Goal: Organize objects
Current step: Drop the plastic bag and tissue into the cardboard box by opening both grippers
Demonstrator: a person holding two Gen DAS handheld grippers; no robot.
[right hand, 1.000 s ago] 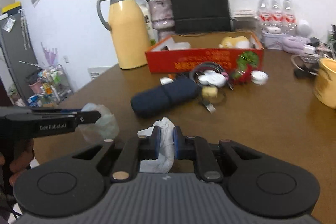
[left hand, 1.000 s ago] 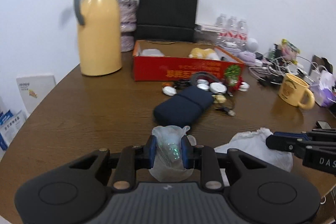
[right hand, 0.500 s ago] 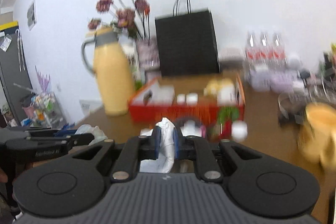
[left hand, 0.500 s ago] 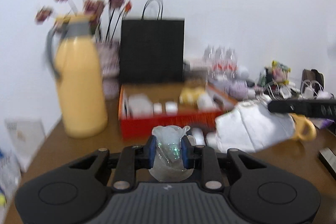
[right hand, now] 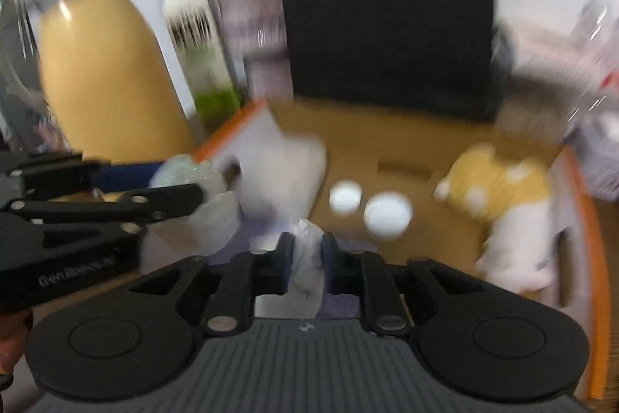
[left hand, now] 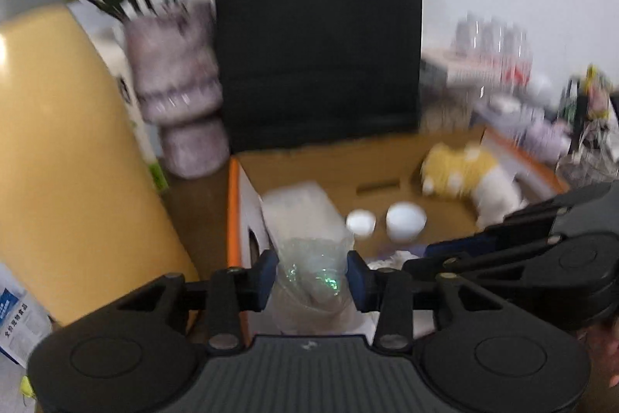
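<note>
Hovering over the orange cardboard box [left hand: 233,219], left gripper [left hand: 312,273] and right gripper [right hand: 305,254], jaws just widening, loosely bracket a clear plastic bag [left hand: 309,269] and white tissue [right hand: 307,258]; best released well inside the rim.

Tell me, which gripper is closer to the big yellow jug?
Left. The left gripper, with a clear plastic bag between its fingers, is over the box's end beside the yellow jug. The right gripper, with a white tissue, is further along the box, away from it.
</note>
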